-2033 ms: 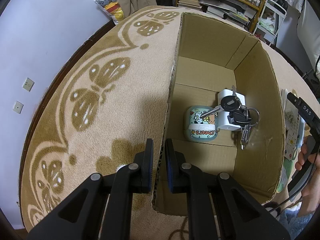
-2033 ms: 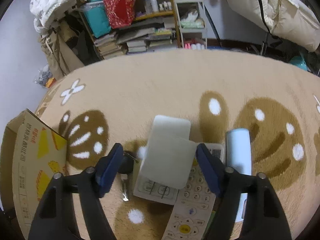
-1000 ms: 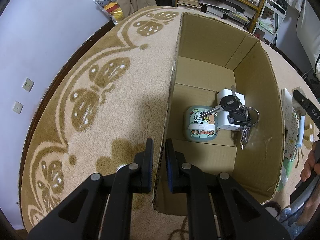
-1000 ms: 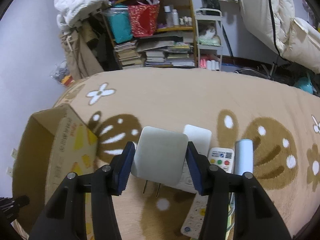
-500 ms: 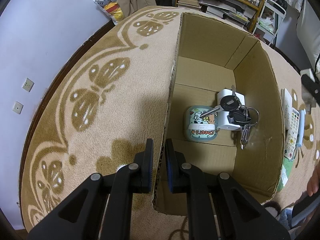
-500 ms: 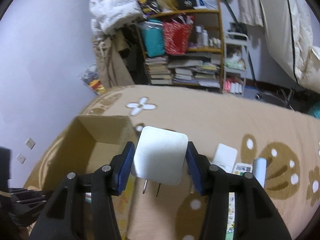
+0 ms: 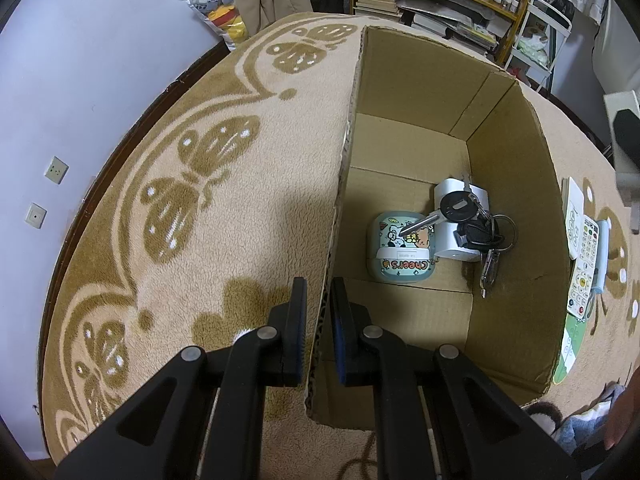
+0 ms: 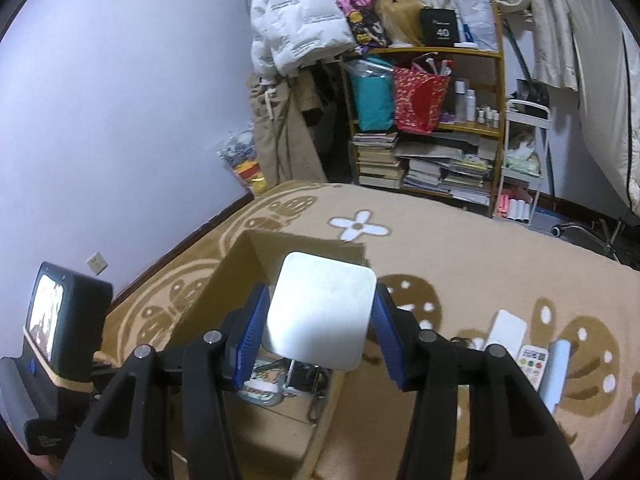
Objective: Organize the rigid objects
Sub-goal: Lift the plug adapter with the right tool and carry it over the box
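In the left wrist view, the left gripper (image 7: 319, 312) is pinched narrow on the near wall of the cardboard box (image 7: 516, 208), one finger outside and one inside, steadying it on the rug (image 7: 224, 200). Inside the box lie one mint cartoon case (image 7: 402, 254), one white block (image 7: 460, 220) just beside it, and one bunch of keys (image 7: 472, 226) draped across both. Past the box's far-side wall, on the rug, sit a white card-like slab (image 7: 573, 210), one remote (image 7: 582, 272) and a pale blue cylinder (image 7: 600, 256). In the right wrist view, the right gripper (image 8: 318, 330) clamps one white plug adapter (image 8: 320, 316) between its blue pads, held in the air above the box (image 8: 248, 264), its prongs apparently pointing down. To finish this drop well, I judge it should move over the bare floor of the box, clear of the keys, descend below the rim, and only then open, while the left grip holds the wall firm. Beyond the box's right side the same slab (image 8: 506, 330), remote (image 8: 530, 360) and cylinder (image 8: 556, 372) wait: three items left outside.
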Demonstrator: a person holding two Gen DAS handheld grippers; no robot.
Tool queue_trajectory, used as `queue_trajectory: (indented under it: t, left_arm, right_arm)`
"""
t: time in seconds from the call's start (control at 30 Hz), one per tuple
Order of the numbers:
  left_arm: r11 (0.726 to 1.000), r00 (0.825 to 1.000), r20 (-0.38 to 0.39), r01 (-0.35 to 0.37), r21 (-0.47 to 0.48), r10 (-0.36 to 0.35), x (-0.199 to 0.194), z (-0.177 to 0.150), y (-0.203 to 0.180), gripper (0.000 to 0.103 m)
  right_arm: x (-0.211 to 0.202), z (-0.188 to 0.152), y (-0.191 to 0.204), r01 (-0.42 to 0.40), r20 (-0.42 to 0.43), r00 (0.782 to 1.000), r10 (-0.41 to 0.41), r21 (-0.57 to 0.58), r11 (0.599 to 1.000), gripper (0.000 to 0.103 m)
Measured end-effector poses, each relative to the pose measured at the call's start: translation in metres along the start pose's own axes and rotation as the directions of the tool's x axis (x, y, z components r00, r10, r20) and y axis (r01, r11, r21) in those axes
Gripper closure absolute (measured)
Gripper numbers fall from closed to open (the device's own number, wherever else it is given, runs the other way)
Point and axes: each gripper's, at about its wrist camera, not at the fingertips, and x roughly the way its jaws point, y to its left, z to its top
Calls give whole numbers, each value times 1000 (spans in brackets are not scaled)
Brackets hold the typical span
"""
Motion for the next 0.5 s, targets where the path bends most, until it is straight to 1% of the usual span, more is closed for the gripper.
queue_trajectory:
  t: [0.23, 0.5]
  left_arm:
    - [1000, 1000, 1, -1, 2, 1, -1, 0, 1, 91]
    - [1000, 1000, 0, 3, -1, -3, -1, 0, 0, 91]
  right_arm:
    - [10, -11, 19, -32, -41, 999, 30, -44, 999, 48]
    - [23, -18, 20, -35, -83, 996, 31, -49, 998, 48]
